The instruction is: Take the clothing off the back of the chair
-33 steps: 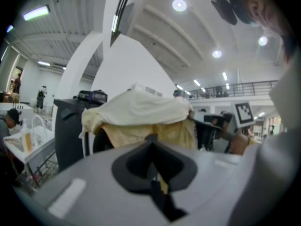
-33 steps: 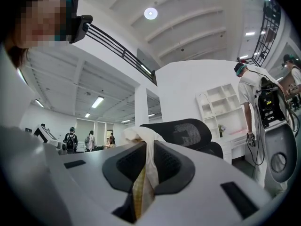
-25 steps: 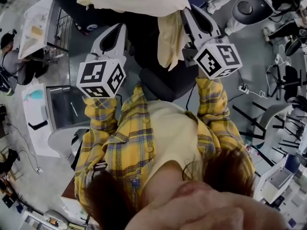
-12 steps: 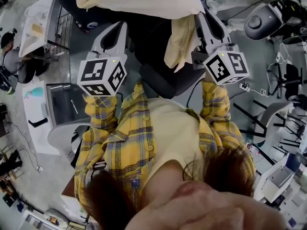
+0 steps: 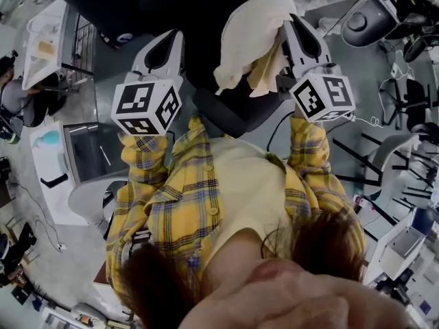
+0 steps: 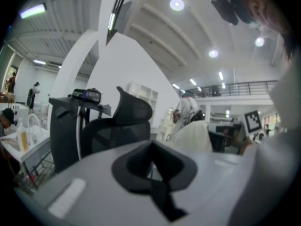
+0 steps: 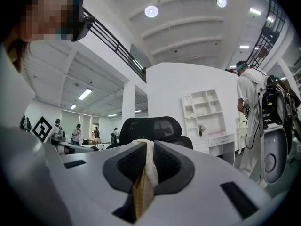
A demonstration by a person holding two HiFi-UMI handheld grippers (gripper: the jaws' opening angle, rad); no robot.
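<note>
A cream garment [image 5: 250,36] hangs bunched in the air in the head view, just off the dark back of the black office chair [image 5: 230,112]. My right gripper [image 5: 287,25] is shut on it. In the right gripper view a fold of the garment [image 7: 145,178] is pinched between the pads, with the chair's headrest [image 7: 150,127] straight behind. My left gripper [image 5: 170,38] hovers to the left of the chair, shut with nothing in it. The left gripper view shows the chair [image 6: 124,121] and the cream garment [image 6: 193,135] beyond the closed jaws.
A white desk [image 5: 51,160] and a grey cabinet [image 5: 96,149] stand at the left. Robot machines [image 5: 370,19] and floor cables [image 5: 363,125] crowd the right. A person in white [image 7: 249,112] stands near a white shelf [image 7: 202,107]. Other people stand far off.
The garment, spread across the top of the chair back before, now hangs gathered at my right gripper, which has moved to the right. My left gripper has stayed put.
</note>
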